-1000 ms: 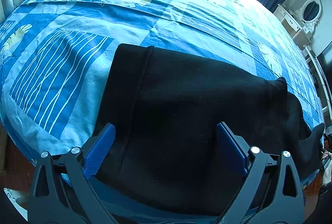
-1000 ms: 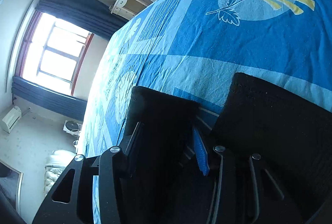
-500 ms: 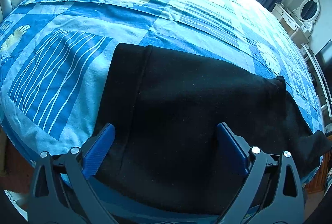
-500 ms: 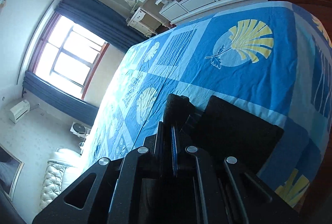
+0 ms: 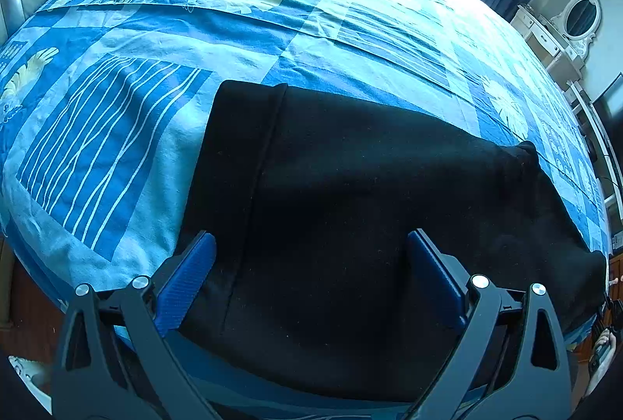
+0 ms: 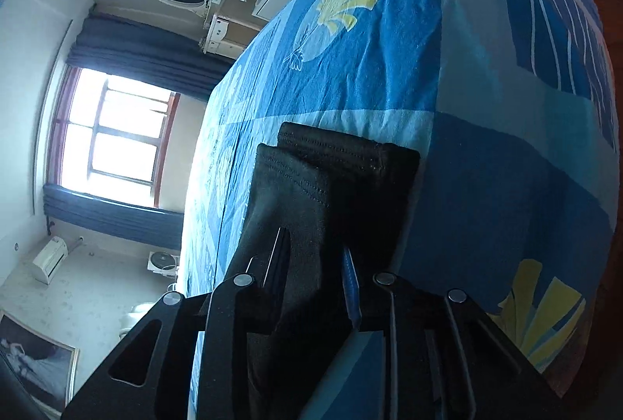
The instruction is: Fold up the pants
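Note:
Black pants [image 5: 370, 194] lie folded lengthwise on the blue patterned bedspread [image 5: 117, 132], waistband end at the left. My left gripper [image 5: 311, 264] is open and hovers over the near waist part, blue pads on either side, touching nothing that I can see. In the right wrist view my right gripper [image 6: 315, 264] is shut on the leg cuffs of the pants [image 6: 331, 178]. It holds the two stacked hems lifted above the bedspread [image 6: 486, 108].
The bed's near edge runs just below the left gripper. A white dresser with an oval mirror [image 5: 580, 19] stands at the right. A window [image 6: 113, 136] with dark curtains is at the far side. A hand shows at the right edge [image 5: 607, 342].
My right gripper has closed on the leg cuffs and lifted them off the bed, turning as it rose. The left gripper has stayed open over the waist.

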The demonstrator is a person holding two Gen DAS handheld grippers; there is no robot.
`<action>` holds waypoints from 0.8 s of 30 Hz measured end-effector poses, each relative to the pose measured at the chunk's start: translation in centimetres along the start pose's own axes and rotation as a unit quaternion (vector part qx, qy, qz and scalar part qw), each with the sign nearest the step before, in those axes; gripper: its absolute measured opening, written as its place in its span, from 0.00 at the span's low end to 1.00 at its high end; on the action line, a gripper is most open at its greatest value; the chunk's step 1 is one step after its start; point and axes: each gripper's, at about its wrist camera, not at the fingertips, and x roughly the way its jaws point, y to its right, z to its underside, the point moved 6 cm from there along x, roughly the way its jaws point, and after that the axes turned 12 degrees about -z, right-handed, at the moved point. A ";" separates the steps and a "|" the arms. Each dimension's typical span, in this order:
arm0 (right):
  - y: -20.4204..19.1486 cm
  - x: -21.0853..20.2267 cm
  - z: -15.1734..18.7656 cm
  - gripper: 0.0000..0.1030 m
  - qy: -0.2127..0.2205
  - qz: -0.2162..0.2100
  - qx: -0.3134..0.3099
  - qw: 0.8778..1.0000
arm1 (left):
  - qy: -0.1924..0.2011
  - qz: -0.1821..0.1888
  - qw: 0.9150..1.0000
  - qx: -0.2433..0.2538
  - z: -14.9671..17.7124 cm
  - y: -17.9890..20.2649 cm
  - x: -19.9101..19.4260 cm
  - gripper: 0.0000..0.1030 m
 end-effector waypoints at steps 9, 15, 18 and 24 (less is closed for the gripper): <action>-0.2 -2.7 -2.2 0.05 0.019 0.081 -0.063 0.995 | -0.005 0.005 1.000 0.005 0.2 0.3 -0.1 0.95; 1.0 -2.7 -1.8 0.06 0.015 0.051 -0.049 0.997 | -0.003 0.001 1.000 0.010 0.3 0.5 0.0 0.97; 0.3 -3.6 -2.0 0.11 0.009 0.075 -0.080 0.994 | -0.003 0.003 1.000 0.010 0.3 0.4 0.0 0.97; -1.5 -5.5 -3.4 0.34 0.026 0.115 -0.143 0.983 | -0.003 0.001 1.000 0.010 0.3 0.4 0.1 0.98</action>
